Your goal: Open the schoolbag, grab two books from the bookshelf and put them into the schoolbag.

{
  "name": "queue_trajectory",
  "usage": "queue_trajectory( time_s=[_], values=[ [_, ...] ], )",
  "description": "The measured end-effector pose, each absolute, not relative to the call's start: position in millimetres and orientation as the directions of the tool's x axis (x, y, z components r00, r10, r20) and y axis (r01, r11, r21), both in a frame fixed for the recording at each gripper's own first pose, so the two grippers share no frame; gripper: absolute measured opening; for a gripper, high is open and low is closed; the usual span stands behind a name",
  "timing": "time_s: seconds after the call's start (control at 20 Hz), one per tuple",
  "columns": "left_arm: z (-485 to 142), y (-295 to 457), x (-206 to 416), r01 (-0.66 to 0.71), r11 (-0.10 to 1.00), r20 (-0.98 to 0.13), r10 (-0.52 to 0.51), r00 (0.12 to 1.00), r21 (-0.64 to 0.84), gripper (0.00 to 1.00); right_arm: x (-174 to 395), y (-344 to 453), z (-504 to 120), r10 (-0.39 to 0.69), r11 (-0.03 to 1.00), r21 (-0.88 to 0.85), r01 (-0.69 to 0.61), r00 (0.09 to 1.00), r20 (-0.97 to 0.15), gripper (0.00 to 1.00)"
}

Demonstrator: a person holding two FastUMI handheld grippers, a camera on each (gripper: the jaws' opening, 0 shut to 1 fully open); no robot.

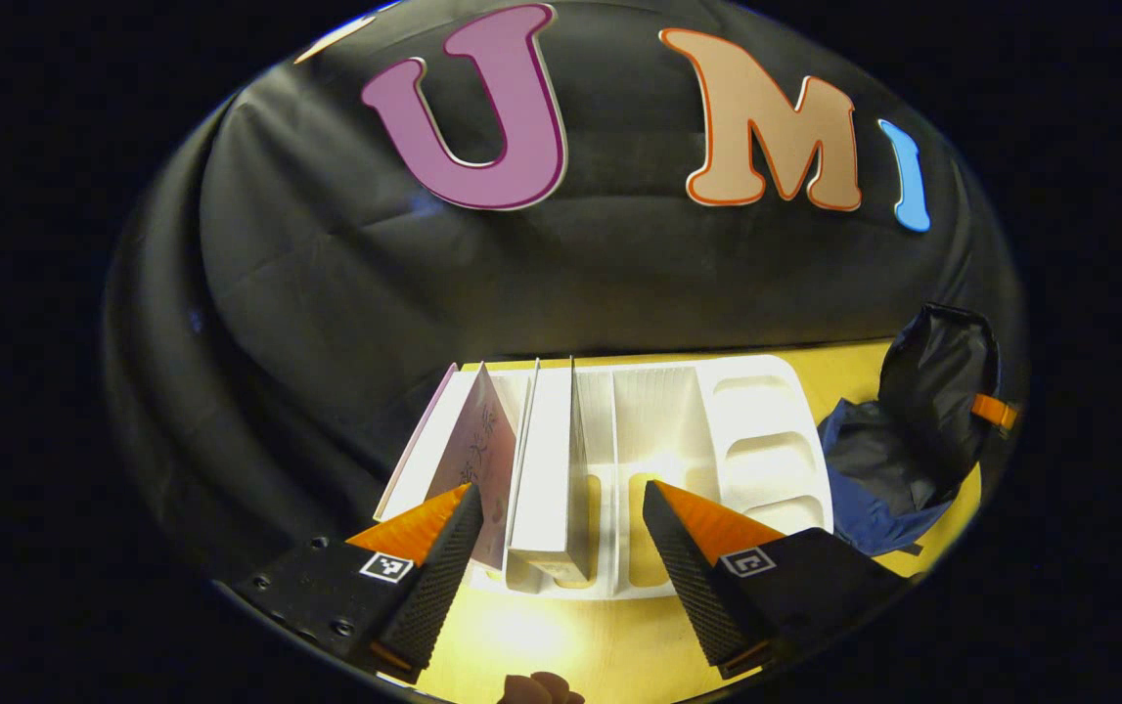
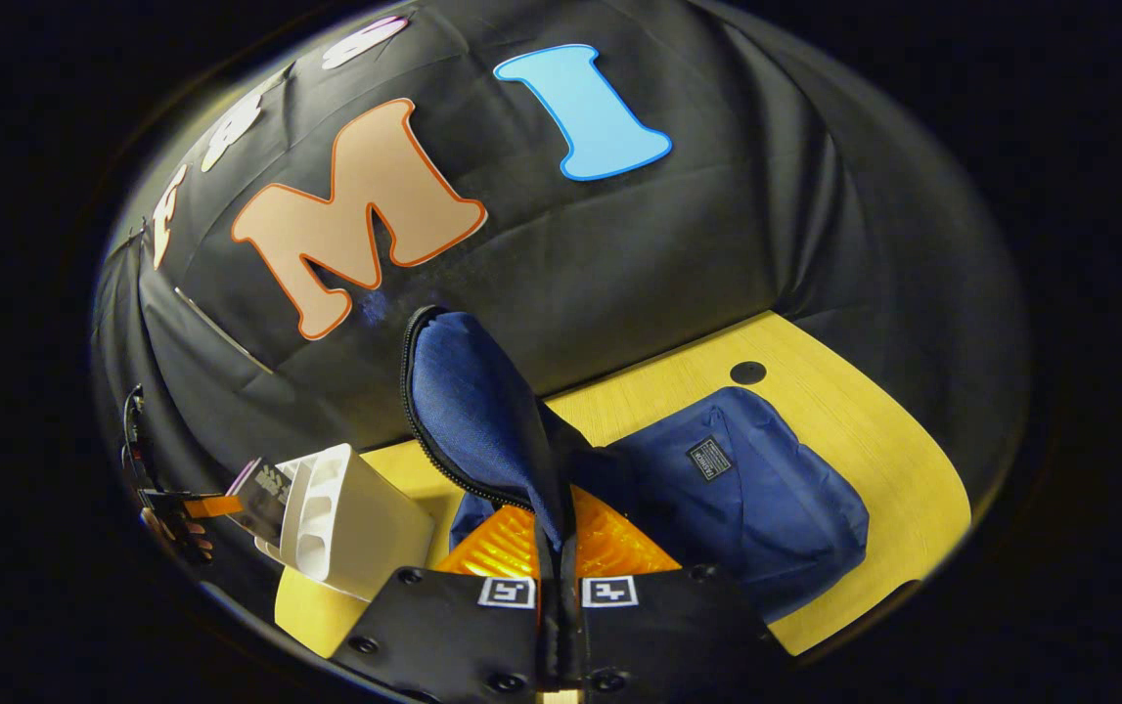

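One schoolbag (image 2: 756,499) lies on the desk (image 2: 874,460); your right hand-held gripper (image 2: 558,548) pinches its zipper flap (image 2: 472,411), lifted upright. Two books (image 1: 482,450) stand in the white bookshelf (image 1: 717,430) beside it. Your left hand-held gripper (image 1: 561,518) is spread, facing them.

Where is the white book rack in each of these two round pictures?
Left gripper view: the white book rack sits centre-low on the yellow table, straight ahead of the open left gripper.
Right gripper view: it stands at lower left.
Shared landmark: the blue schoolbag.
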State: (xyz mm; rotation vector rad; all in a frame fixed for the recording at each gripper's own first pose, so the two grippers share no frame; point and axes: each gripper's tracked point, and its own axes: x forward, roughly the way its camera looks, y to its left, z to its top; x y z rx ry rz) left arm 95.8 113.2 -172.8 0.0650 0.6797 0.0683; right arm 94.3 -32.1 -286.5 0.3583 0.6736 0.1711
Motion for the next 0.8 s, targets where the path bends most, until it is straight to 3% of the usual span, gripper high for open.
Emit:
queue_trajectory(
  time_s=[0.8],
  values=[
    [-222,123,135,0.028,0.994,-0.806,0.067,0.587,0.104,0.89,93,-33,-288,0.261,0.936,0.348,-0.050,0.763,-0.592,0.05]
  ],
)
